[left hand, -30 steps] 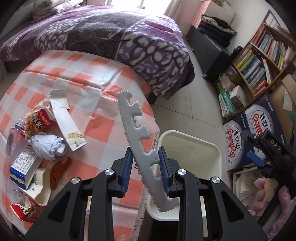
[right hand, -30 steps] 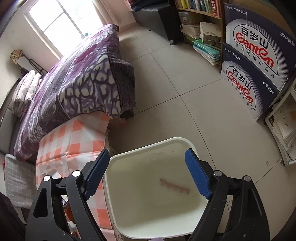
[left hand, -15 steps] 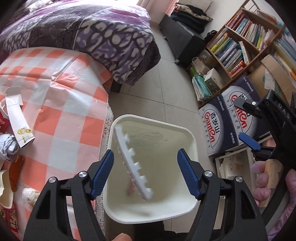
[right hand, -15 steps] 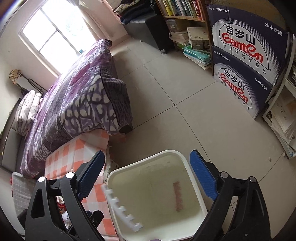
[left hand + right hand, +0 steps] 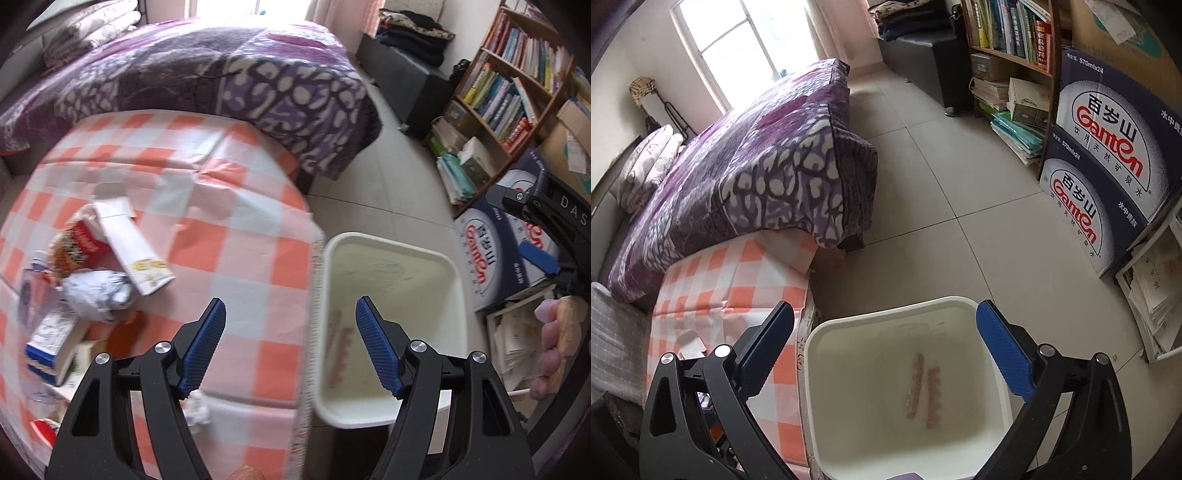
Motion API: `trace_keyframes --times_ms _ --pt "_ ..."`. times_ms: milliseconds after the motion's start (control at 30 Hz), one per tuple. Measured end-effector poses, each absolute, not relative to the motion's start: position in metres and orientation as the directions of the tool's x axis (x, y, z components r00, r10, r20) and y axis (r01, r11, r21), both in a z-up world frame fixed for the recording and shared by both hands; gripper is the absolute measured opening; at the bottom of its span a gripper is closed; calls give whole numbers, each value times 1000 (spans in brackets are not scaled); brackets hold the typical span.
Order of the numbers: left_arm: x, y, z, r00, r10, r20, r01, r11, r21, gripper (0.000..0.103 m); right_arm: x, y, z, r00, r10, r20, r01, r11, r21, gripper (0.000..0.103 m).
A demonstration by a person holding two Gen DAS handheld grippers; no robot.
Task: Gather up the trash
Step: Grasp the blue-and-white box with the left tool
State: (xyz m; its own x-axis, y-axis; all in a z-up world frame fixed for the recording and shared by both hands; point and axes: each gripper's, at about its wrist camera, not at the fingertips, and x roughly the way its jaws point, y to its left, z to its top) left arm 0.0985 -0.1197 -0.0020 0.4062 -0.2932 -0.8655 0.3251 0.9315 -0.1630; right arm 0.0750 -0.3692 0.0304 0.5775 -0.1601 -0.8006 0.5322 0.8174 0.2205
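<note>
Bedroom, tiled floor; purple-patterned bed (image 5: 229, 74) at rear. Low table, orange-checked cloth (image 5: 229, 229), at left. On its left part: red carton (image 5: 77, 243), white carton (image 5: 129, 247), crumpled foil ball (image 5: 98, 295), blue-and-white box (image 5: 48, 339). Left gripper (image 5: 290, 347): jaws opening, nothing between them, above the table edge. White bin (image 5: 886, 398) just beside the table, two pale notched strips (image 5: 923, 387) at its bottom. Right gripper (image 5: 884, 352): jaws opening, empty, over the bin. Water cases (image 5: 1108, 177), bookshelf (image 5: 517, 85) at right.
</note>
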Motion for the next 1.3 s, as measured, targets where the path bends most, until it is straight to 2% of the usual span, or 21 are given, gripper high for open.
trace_keyframes --times_ms 100,300,500,700,833,933,1033,1067,1300 --pt "103 -96 -3 409 -226 -884 292 950 -108 78 85 -346 28 575 -144 -805 487 851 196 95" --pt "118 -45 -15 345 -12 -939 241 967 76 79 103 -303 19 558 -65 -827 391 900 194 95" --pt "142 19 -26 224 101 -969 170 975 141 79 120 -254 8 527 -3 -850 273 948 166 95" --pt "153 55 -44 116 116 -986 143 981 132 79 130 -211 -4 491 30 -870 164 978 126 95" --pt "156 68 -59 64 54 -996 112 992 61 78 136 -192 -13 470 41 -882 123 986 111 95" --pt "153 71 -61 77 49 -996 126 990 59 78 142 -181 -20 452 46 -891 105 989 104 95" --pt "149 73 -59 97 50 -994 144 987 64 68 150 -169 -30 428 64 -901 89 990 113 95" --pt "148 75 -58 96 32 -995 148 988 47 58 153 -165 -33 420 70 -905 86 989 117 95" --pt "144 108 -60 101 -14 -995 115 993 -2 57 170 -140 -49 383 113 -917 68 986 150 95"
